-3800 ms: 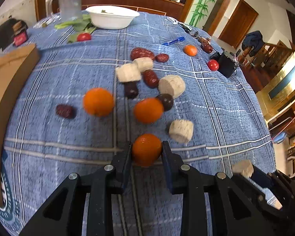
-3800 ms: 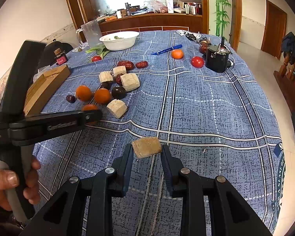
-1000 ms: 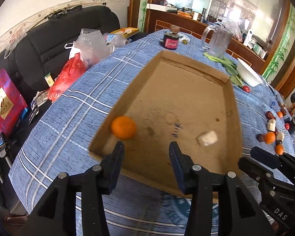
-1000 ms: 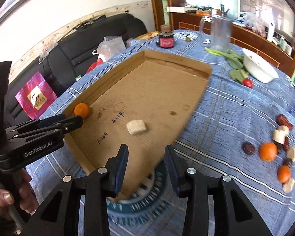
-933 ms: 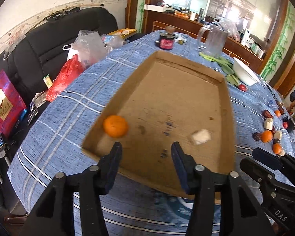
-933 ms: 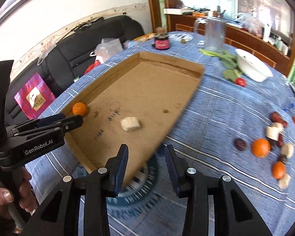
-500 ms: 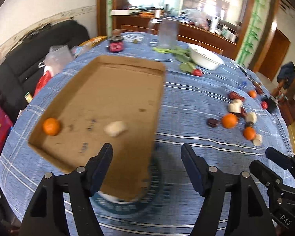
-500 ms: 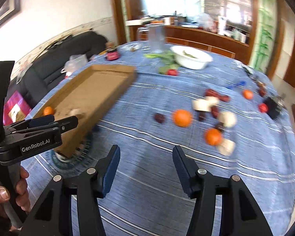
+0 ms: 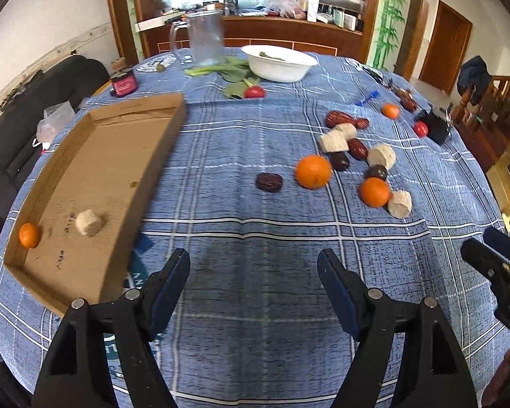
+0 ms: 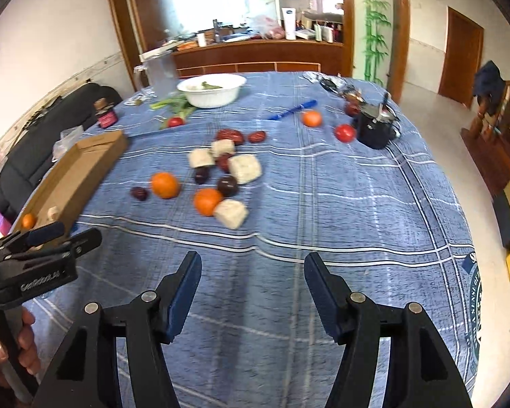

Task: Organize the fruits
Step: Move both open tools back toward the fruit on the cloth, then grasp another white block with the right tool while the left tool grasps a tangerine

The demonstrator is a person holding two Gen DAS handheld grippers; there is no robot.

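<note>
The left gripper [image 10: 64, 234] covers the cardboard tray's [image 10: 85, 166] near corner; counter clutter's [image 10: 255, 32] too blurry to make out.

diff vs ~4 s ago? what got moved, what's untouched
Both grippers let go: the left gripper dropped its orange in the cardboard tray, the right gripper dropped its pale chunk there. Both now hang open and empty, swung back toward the fruit pile. Unchanged: two oranges, the dark dates and the other pale chunks on the cloth, and the white bowl.
</note>
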